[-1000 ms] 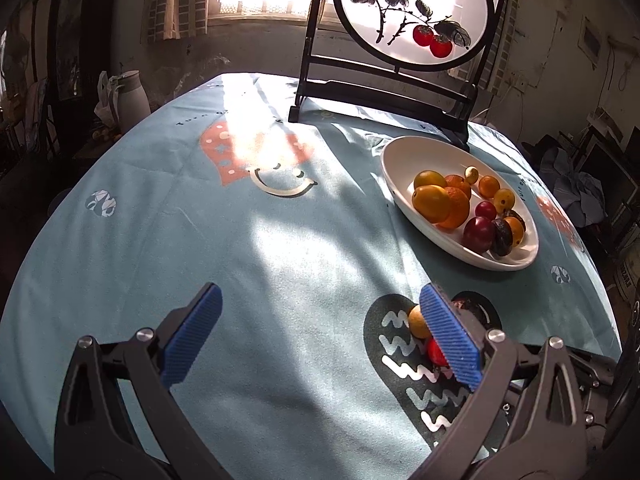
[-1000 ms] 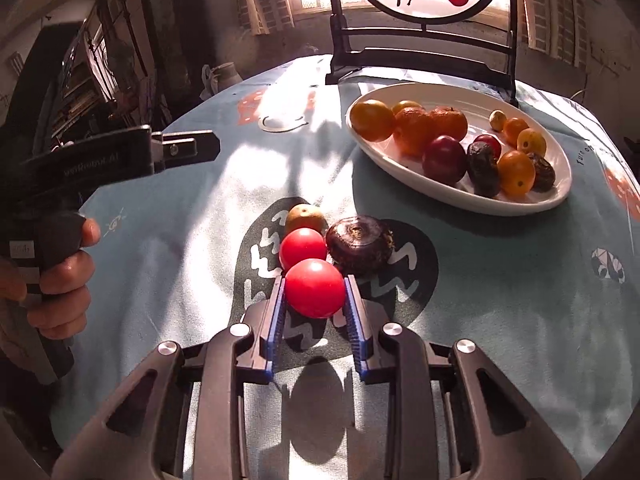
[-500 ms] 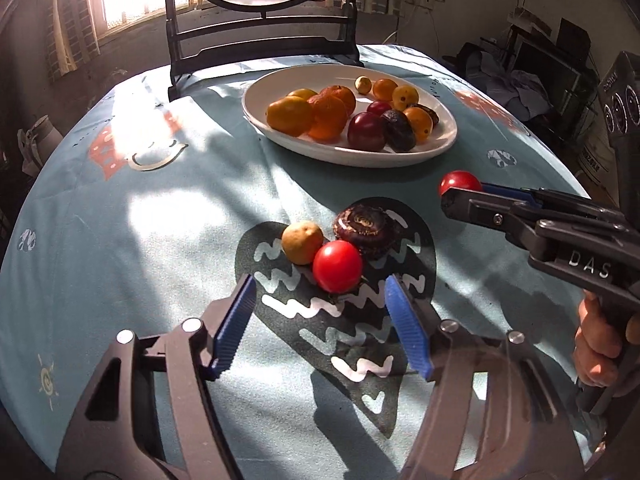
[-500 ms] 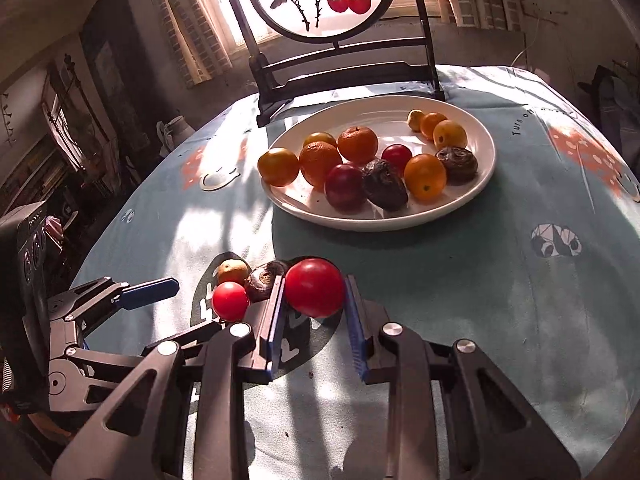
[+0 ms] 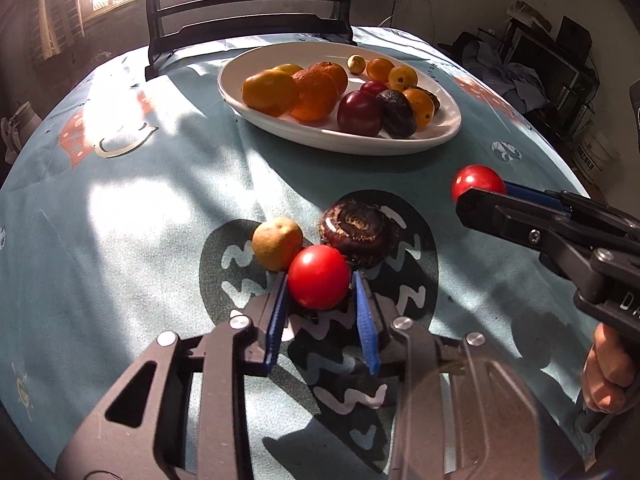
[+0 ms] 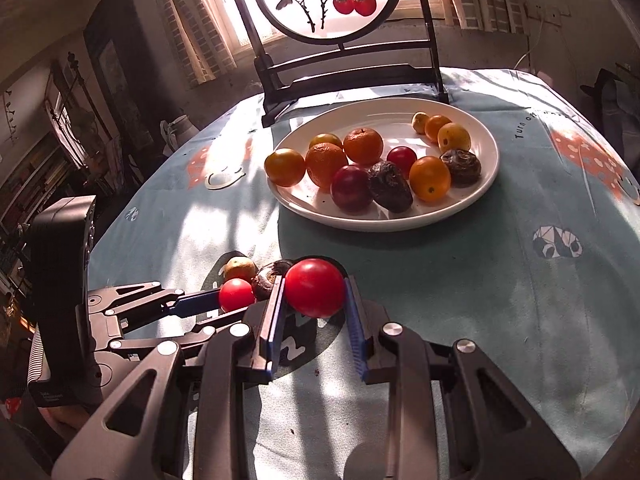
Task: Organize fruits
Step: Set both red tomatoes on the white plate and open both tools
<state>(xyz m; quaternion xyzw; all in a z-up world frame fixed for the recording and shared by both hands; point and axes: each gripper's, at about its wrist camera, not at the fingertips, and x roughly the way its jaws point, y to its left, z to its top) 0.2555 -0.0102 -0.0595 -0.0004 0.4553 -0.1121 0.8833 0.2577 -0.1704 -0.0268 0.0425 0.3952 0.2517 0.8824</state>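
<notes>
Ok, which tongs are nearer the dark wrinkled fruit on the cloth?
Left. The left tongs sit right in front of the dark fruit, flanking a red tomato touching it. The right tongs hold another tomato off to its side.

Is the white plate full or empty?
Partly full: the white plate holds about a dozen fruits, with bare space at its back.

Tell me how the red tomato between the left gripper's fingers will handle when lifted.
The red tomato is round and glossy, so it may slip or roll. It looks soft-skinned; squeeze gently. It touches the yellow fruit, which lifting might nudge.
</notes>
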